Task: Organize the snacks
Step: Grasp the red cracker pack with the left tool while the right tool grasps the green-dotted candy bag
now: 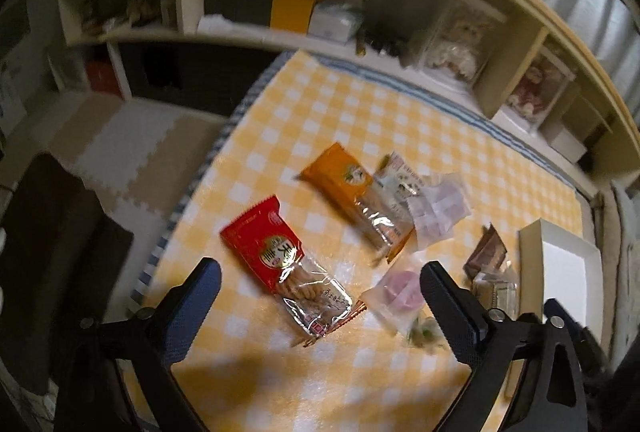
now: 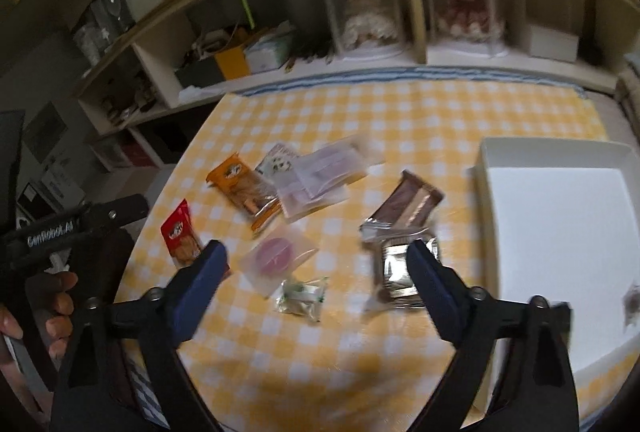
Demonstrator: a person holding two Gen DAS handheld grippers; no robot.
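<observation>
Snack packets lie on a yellow checked tablecloth (image 1: 360, 104). A red biscuit packet (image 1: 280, 264) lies between the fingers of my open left gripper (image 1: 320, 276), which hovers above it. An orange packet (image 1: 352, 200), clear wrappers (image 1: 436, 208), a pink round sweet (image 1: 400, 292) and a brown packet (image 1: 486, 252) lie beyond. My right gripper (image 2: 316, 256) is open and empty above the pink sweet (image 2: 276, 254), a small green-white candy (image 2: 302, 298) and a silver packet (image 2: 396, 272). A white tray (image 2: 560, 232) stands at the right with one small dark item (image 2: 632, 302) in it.
A low shelf unit (image 2: 400, 64) with boxes and cased dolls runs along the table's far edge. The table's left edge drops to foam floor mats (image 1: 120, 152). The left gripper's body and the hand holding it (image 2: 60, 296) show at the left of the right wrist view.
</observation>
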